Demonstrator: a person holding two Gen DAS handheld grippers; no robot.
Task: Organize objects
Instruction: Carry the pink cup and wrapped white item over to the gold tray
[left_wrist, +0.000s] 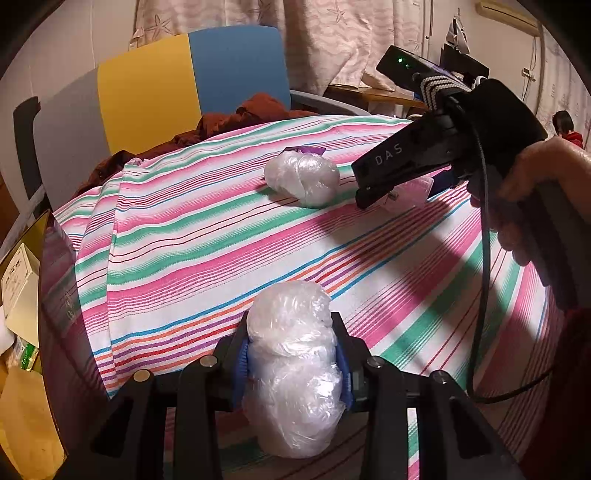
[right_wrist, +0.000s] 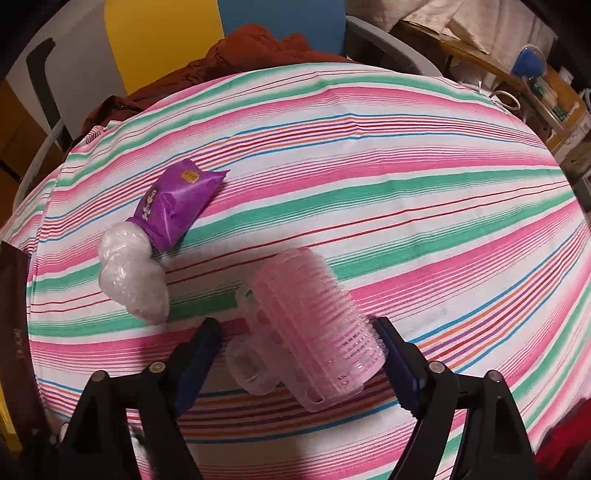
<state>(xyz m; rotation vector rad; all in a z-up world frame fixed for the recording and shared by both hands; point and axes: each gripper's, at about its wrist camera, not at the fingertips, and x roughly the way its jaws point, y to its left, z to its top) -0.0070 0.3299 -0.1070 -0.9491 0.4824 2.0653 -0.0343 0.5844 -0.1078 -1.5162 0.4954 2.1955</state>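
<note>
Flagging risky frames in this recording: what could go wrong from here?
The left gripper squeezes a soft plastic-wrapped bundle; slick film might slip out. The right gripper straddles the pink hair roller, which lies skewed between open jaws, so closing could pinch it off-centre or roll it toward the second wrapped bundle.

stripes under everything, pale plastic on top

i see the tablecloth (right_wrist: 369, 155) banded in pink, green and white with thin red, blue, orange and purple lines. the hair roller (right_wrist: 314, 328) is translucent pink; the snack packet (right_wrist: 177, 203) is purple with white lettering and a small yellow patch. both plastic-wrapped bundles (left_wrist: 295, 369) (left_wrist: 303, 177) are cloudy white. the chair back (left_wrist: 192, 85) is grey, yellow and blue, with rust-brown cloth (left_wrist: 236, 118) heaped against it. gripper pads (left_wrist: 242, 363) are blue on black.
</note>
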